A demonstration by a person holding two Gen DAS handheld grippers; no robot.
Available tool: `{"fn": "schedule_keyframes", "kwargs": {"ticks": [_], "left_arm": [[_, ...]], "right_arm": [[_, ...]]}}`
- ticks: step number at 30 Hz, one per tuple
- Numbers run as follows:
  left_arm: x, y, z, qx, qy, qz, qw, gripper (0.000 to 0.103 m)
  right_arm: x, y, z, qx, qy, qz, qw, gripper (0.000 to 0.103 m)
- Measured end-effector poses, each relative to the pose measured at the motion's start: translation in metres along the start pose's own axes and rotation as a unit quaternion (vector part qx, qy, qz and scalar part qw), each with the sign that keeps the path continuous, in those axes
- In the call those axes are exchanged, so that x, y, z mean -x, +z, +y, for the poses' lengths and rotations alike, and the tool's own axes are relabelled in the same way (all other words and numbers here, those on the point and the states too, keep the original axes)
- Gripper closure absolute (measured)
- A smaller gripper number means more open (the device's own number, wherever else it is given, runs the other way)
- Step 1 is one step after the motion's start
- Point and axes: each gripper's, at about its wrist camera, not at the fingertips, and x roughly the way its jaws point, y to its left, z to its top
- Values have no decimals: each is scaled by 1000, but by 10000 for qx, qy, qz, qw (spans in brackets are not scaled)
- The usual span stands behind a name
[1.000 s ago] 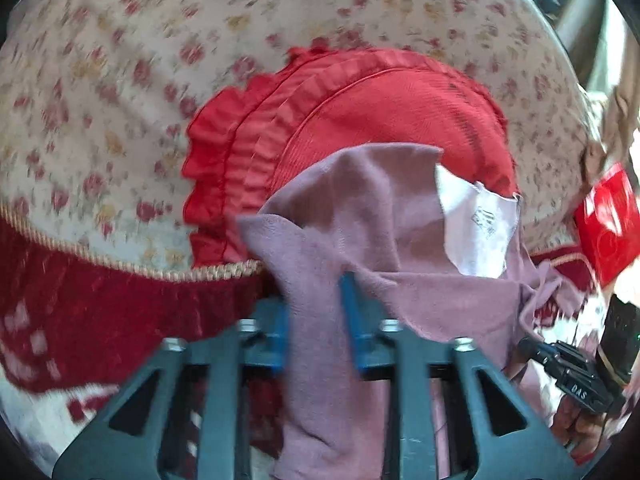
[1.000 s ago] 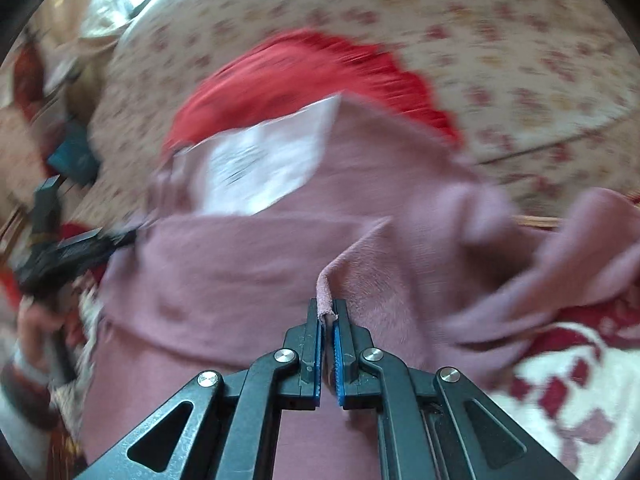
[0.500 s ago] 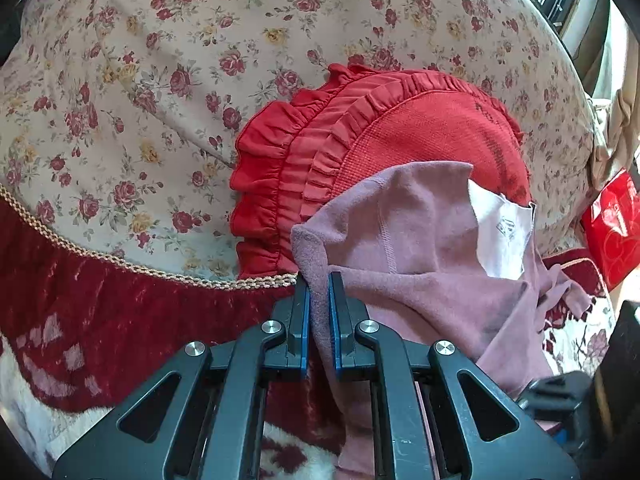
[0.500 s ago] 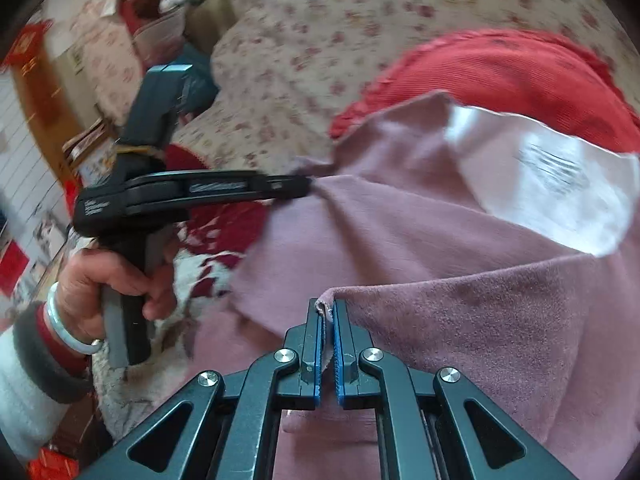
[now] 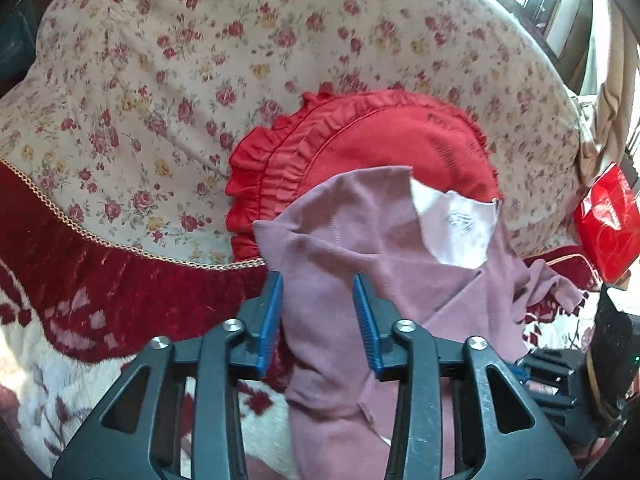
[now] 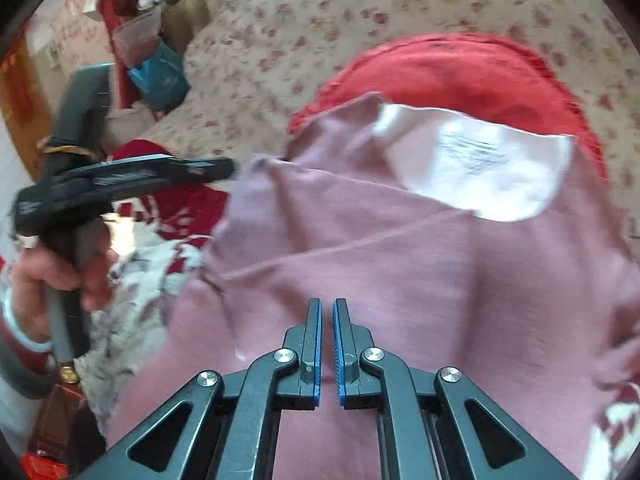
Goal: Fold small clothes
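Left wrist view: shows the left claw [image 5: 316, 280] with its jaws spread, just opened from a tight pinch half a second ago. Leaves the soft mauve knitted garment [image 5: 360, 240] lying loose between the blue pads, no longer squeezed. Finds the garment draped over the lower part of the round red frilled cushion [image 5: 360, 132], on the cream floral cover [image 5: 160, 60], with its near end hanging down over the dark red and white plush blanket [image 5: 80, 300].

Right wrist view: shows the right claw [image 6: 327, 304] pressed almost together, low over the near part of the same garment. Shows no cloth edge standing up between its pads now, unlike half a second ago, so cannot say whether a fold is pinched. Catches also the person's hand [image 6: 60, 272] on the handle of the left claw, at the left edge of the garment.

Means for the task, probably: one fold laid down and let go on the left side, with the piece not yet neat and creases crossing it.

Writing: finds a white fabric care label [image 5: 456, 224] turned up near the far edge of the garment, with grey print too blurred to read. Notes small white lettering on the side of the left claw, also unreadable.
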Motion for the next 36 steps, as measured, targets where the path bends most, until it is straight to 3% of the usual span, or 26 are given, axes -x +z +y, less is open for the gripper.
{"fn": "schedule_keyframes", "kwargs": {"ticks": [5,10,12,13,15,20,22,25,28,31,34,36], "left_arm": [[-6,-6,-4,11,197,113,9997,60],[-11,-11,3,151,285,204,9993,60],[-11,-12,4,190,273,230,9992,60],[-11,-12,4,197,262,239,9992,60],[-10,-12,4,199,241,231,9992,60],[-4,-10,-3,182,176,159,9996,60],[-3,-8,-8,146,188,86,9997,60],[-6,-6,-12,258,143,103,9995,60],[-6,-8,-10,360,174,116,9991,60],[-6,-10,-6,327,284,175,9989,57],[-3,-12,2,389,341,122,9986,43],[-2,-12,8,513,300,93,9982,42]], "right_arm": [[-19,-2,34,37,513,109,9986,98],[-69,1,64,56,508,296,9983,99],[-77,2,62,4,394,263,9989,99],[-77,2,55,-192,530,226,9982,99],[-65,2,39,-552,773,153,9954,100],[0,-1,-7,-839,646,-439,9934,103],[29,1,-32,-940,387,-672,9925,103],[35,9,-25,-539,250,-495,9970,103],[16,8,8,-189,476,-393,9979,97],[-22,1,42,145,535,-40,9985,75],[-58,-2,58,178,432,233,9986,73],[-72,-1,63,172,124,194,9996,73]]}}
